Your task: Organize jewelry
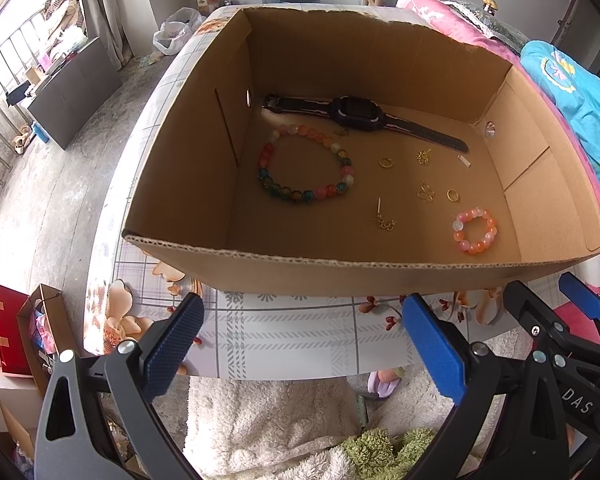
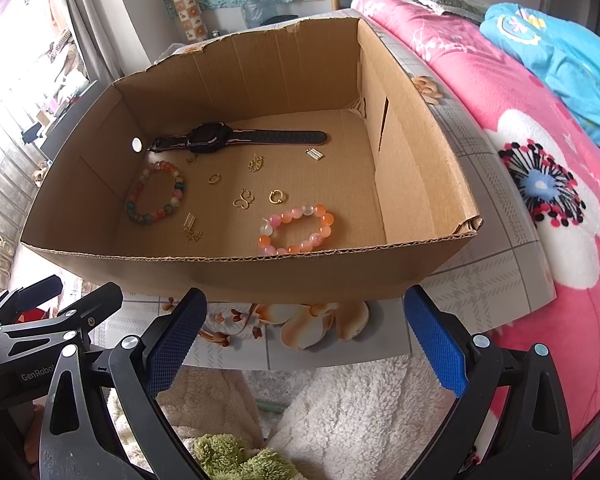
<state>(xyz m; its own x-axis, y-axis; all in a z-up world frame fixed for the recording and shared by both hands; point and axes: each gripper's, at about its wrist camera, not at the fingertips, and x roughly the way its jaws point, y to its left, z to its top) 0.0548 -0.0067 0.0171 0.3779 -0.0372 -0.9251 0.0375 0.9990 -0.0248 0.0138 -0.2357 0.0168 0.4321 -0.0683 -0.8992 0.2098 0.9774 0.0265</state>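
Observation:
An open cardboard box [image 1: 300, 270] [image 2: 236, 276] stands on a floral tablecloth. On its floor lie a black watch [image 1: 356, 114] [image 2: 212, 138], a large multicolour bead bracelet [image 1: 306, 164] [image 2: 156, 192], a small pink-orange bead bracelet [image 1: 476, 230] [image 2: 296, 230], two gold rings [image 1: 386, 162] [image 1: 453, 195], a butterfly charm [image 1: 425, 192] [image 2: 244, 199] and other small gold pieces. My left gripper [image 1: 300, 344] and right gripper [image 2: 304, 340] both hover open over the table's near edge, just short of the box, holding nothing.
The table [image 1: 284, 344] ends close in front of me, above a white fleece [image 2: 340, 412]. A pink blanket [image 2: 540, 184] and blue garment [image 1: 572, 92] lie to the right. Bags [image 1: 24, 328] and a dark panel [image 1: 72, 92] stand on the floor at left.

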